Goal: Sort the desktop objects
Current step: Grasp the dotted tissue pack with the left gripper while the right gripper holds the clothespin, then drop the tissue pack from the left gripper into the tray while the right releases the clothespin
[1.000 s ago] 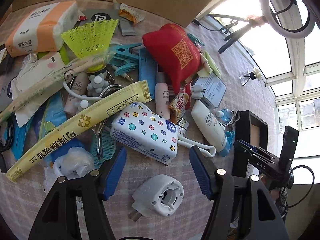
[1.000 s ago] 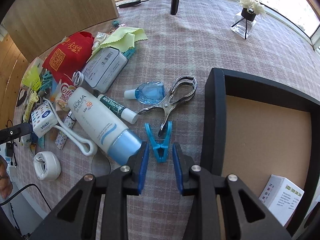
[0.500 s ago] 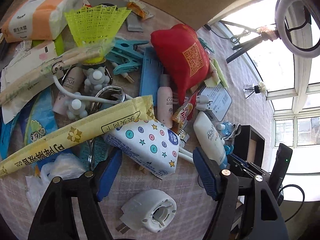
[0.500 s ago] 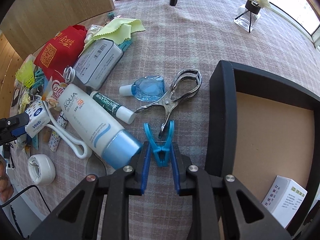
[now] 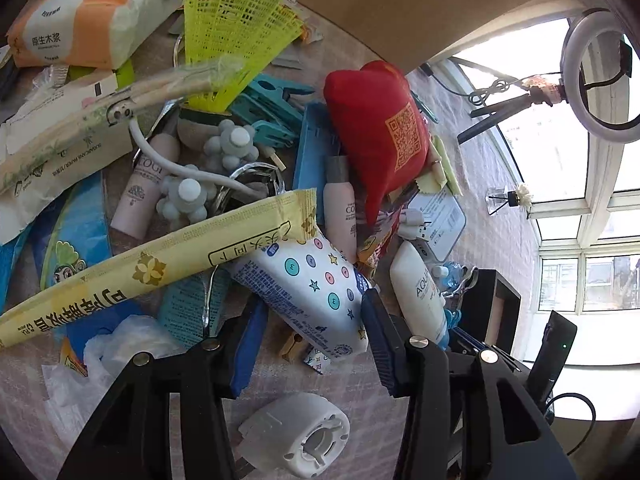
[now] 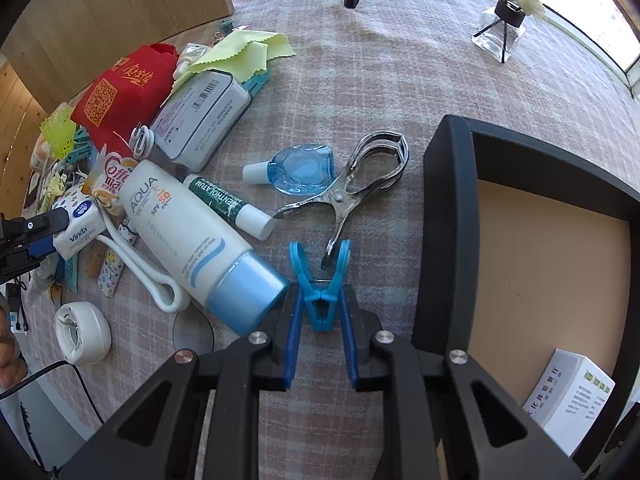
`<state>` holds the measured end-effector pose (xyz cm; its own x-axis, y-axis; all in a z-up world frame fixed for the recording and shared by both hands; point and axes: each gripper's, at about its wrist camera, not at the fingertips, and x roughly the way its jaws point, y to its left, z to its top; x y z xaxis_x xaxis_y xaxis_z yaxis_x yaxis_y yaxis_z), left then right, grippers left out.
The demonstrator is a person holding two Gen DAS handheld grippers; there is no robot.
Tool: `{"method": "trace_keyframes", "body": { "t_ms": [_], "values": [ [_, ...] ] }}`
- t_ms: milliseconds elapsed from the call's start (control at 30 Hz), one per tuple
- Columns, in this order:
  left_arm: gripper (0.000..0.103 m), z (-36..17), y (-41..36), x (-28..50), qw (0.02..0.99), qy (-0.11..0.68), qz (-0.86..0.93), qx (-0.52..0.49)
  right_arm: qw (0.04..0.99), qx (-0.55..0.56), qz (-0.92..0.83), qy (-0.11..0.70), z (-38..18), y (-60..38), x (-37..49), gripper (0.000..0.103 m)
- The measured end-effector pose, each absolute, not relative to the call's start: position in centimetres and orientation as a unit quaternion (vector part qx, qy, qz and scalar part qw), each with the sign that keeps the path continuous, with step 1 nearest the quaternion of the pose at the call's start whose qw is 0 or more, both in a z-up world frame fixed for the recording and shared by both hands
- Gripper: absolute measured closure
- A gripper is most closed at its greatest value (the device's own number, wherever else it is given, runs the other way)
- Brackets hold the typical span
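Sorting barely begun, judging by the layout. Sitting alone in the black-walled, tan-floored tray (image 6: 448, 216): one small white printed carton (image 6: 570, 394) in a near corner.

Closing around a small blue plastic clothespin (image 6: 320, 286) lying on the pink checked tabletop (image 6: 400, 72), just beside the tray's wall: right gripper (image 6: 320, 332), fingers (image 6: 292, 340) nearly together, flanking the pin's pinched end, contact not clear.

Reaching into the main heap: left gripper (image 5: 310, 338), fingers (image 5: 248, 344) wide apart on either side of a white tissue pack dotted with coloured circles and stars (image 5: 308, 284), not touching it.

Still waiting on the tabletop:
- white AQUA sunscreen tube with pale blue cap (image 6: 192, 240)
- clear blue eye-drop bottle (image 6: 296, 168)
- shiny metal spring clamp (image 6: 352, 188)
- red cloth pouch with QR code (image 5: 380, 132)
- yellow mesh shuttlecock skirt (image 5: 236, 36)
- long yellow printed wrapper (image 5: 152, 264)
- round white plastic adapter (image 5: 296, 434)
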<state>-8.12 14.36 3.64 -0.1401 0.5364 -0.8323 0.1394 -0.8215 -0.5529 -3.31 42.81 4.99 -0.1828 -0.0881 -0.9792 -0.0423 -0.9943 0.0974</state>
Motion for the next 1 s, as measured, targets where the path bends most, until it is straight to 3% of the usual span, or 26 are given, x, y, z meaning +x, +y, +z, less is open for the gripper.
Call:
{"method": "trace_keyframes", "body": {
  "t_ms": [367, 733, 1000],
  "values": [
    [0.078, 5.4, 15.7, -7.6, 0.180, -0.227, 0.726, -0.624, 0.021, 0.633, -0.770, -0.078, 5.4, 44.0, -2.5, 0.085],
    [0.079, 8.5, 14.6, -5.5, 0.202, -0.197, 0.748, -0.601, 0.035, 0.615, -0.782, -0.098, 7.4, 44.9, -1.2, 0.085],
    [0.079, 11.6, 21.0, -4.5, 0.267, -0.149, 0.748, -0.589, 0.018, 0.589, -0.801, -0.107, 9.6, 49.5, -0.3, 0.085]
  ]
}}
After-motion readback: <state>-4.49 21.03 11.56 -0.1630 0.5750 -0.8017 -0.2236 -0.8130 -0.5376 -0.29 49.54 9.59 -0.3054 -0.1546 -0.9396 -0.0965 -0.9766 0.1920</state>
